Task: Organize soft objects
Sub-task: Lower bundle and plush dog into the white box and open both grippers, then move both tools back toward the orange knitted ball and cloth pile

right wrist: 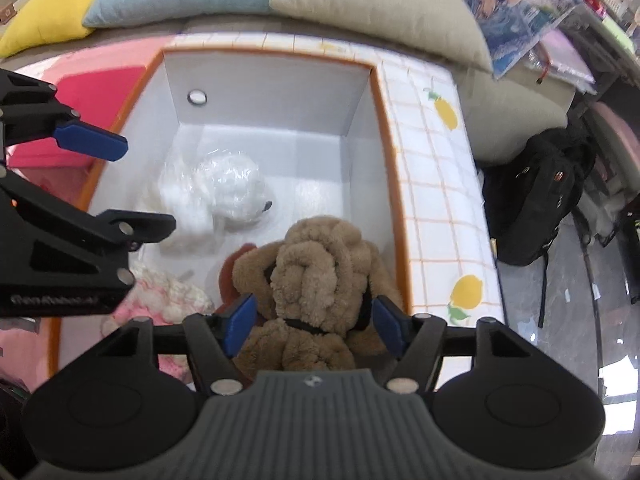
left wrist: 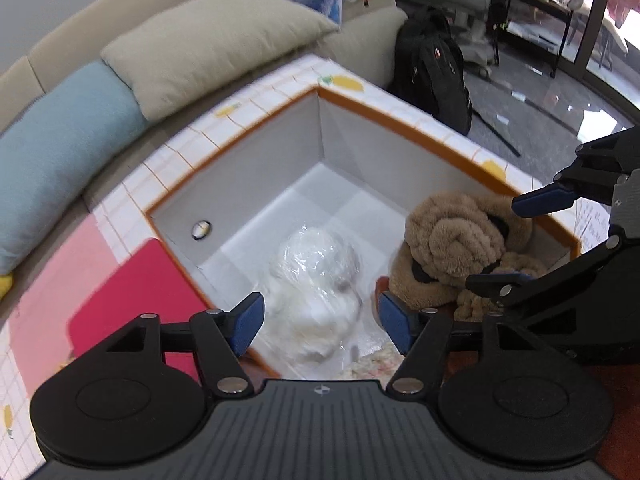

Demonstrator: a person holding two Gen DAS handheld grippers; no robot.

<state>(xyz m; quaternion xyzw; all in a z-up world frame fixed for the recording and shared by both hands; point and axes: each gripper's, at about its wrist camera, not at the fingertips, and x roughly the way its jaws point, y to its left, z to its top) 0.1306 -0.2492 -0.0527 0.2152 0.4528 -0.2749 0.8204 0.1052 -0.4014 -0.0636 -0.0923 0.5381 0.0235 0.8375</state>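
A white box with an orange rim (left wrist: 400, 120) (right wrist: 384, 120) stands open below both grippers. Inside it lies a white plush wrapped in clear plastic (left wrist: 316, 276) (right wrist: 228, 188). My left gripper (left wrist: 320, 324) (right wrist: 120, 184) hangs open just above that plush, its blue pads clear of it. A brown curly plush toy (left wrist: 452, 248) (right wrist: 316, 260) rests against the box's right wall. My right gripper (right wrist: 313, 328) (left wrist: 520, 240) is open around it, pads on either side of the fur without squeezing. A pink and white fluffy item (right wrist: 168, 292) (left wrist: 372, 360) lies in the box's near corner.
The box sits on a checked cloth with lemon prints (right wrist: 440, 200) beside a sofa. A blue pillow (left wrist: 60, 160), a beige pillow (left wrist: 216, 48) and a yellow pillow (right wrist: 52, 12) line the sofa. A red-pink pad (left wrist: 132, 300) lies left of the box; a black backpack (right wrist: 536, 200) stands on the floor.
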